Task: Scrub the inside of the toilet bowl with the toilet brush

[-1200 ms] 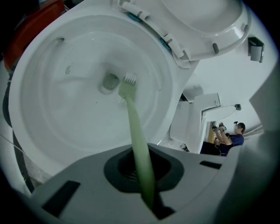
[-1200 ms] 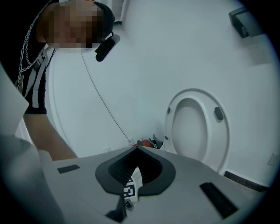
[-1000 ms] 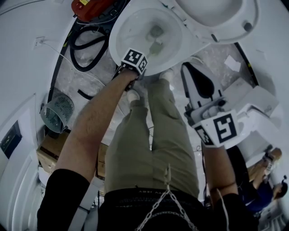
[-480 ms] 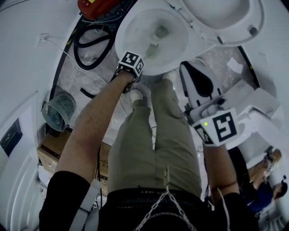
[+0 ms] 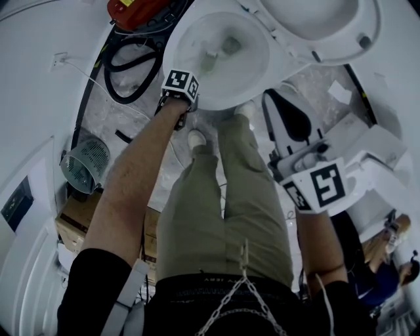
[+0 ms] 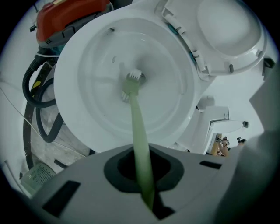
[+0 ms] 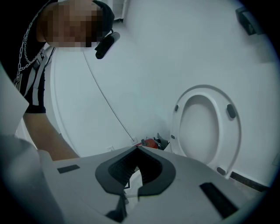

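Two hand-held grippers in view. Left hand-held gripper (image 6: 146,188) is pinching the near end of the pale green plastic toilet brush (image 6: 139,131). The slim handle runs straight out from its jaws, over the front rim and down into the white ceramic toilet bowl (image 6: 83,118). The white-bristled brush head sits low in the bowl, near centre. Can't tell if the bristles touch the wall.

Right hand-held gripper (image 7: 131,192) is held off to the right, well apart from the bowl, jaws pressed together on nothing.

White oval seat and lid (image 5: 315,26) are tipped up behind the bowl. Left of the bowl: coiled black rubber hose (image 5: 128,65) and a red canister (image 5: 134,10). A wire-mesh waste basket (image 5: 84,164) stands further left on the grey speckled floor (image 5: 125,118). The person's olive-trousered legs (image 5: 223,210) stand just in front of the rim.
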Motion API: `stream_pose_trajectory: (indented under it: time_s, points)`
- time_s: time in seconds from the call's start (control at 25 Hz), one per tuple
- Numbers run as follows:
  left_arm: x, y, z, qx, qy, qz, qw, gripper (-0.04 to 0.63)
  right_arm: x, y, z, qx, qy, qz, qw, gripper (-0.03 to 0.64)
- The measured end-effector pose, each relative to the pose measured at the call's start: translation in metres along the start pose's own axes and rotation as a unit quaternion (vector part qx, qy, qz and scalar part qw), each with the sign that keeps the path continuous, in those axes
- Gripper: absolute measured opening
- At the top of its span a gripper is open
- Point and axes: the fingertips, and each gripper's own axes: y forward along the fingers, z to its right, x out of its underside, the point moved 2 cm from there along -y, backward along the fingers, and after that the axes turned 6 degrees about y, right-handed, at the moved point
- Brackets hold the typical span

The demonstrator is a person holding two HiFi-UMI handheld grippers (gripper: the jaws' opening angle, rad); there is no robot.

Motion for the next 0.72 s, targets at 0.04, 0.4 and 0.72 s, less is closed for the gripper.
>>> stream_pose_trajectory:
  time_s: [0.04,0.4,0.72]
  points:
    - [0.000,0.000,0.001,-0.003,0.002,0.001,1.0000,0.000,0.000,-0.002,0.002,0.002,0.000,0.001,1.000,-0.008]
    - [-0.004,-0.008,-0.006,-0.005,-0.036,0.062,0.9974,0.000,0.007,-0.017,-0.010,0.011,0.002,0.008,1.000,-0.008]
    - [-0.010,-0.058,0.004,-0.051,0.081,0.194,0.9764,0.000,0.025,-0.052,-0.045,0.030,-0.010,0.020,0.999,-0.008]
